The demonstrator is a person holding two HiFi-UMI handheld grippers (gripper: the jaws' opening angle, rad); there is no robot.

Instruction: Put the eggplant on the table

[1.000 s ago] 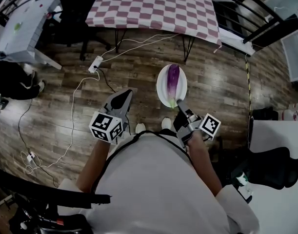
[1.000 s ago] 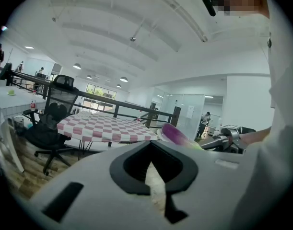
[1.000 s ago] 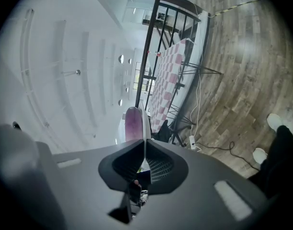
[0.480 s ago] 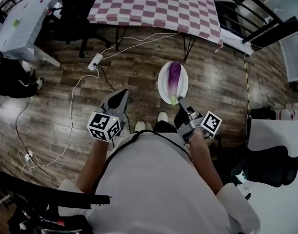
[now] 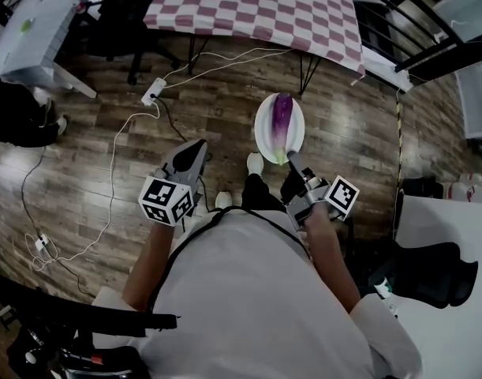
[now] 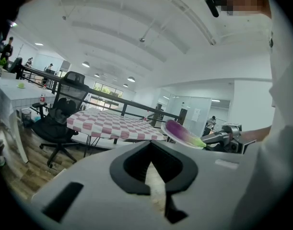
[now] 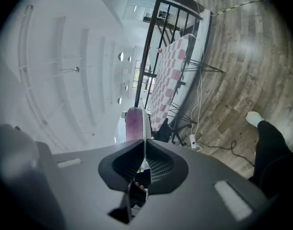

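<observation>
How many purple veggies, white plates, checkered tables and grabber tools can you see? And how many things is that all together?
eggplant: 1
plate: 1
checkered table: 1
grippers: 2 (left gripper, right gripper)
Total: 5

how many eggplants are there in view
1. The eggplant lies on the white plate, which the right gripper holds by its near rim. No other shows.
</observation>
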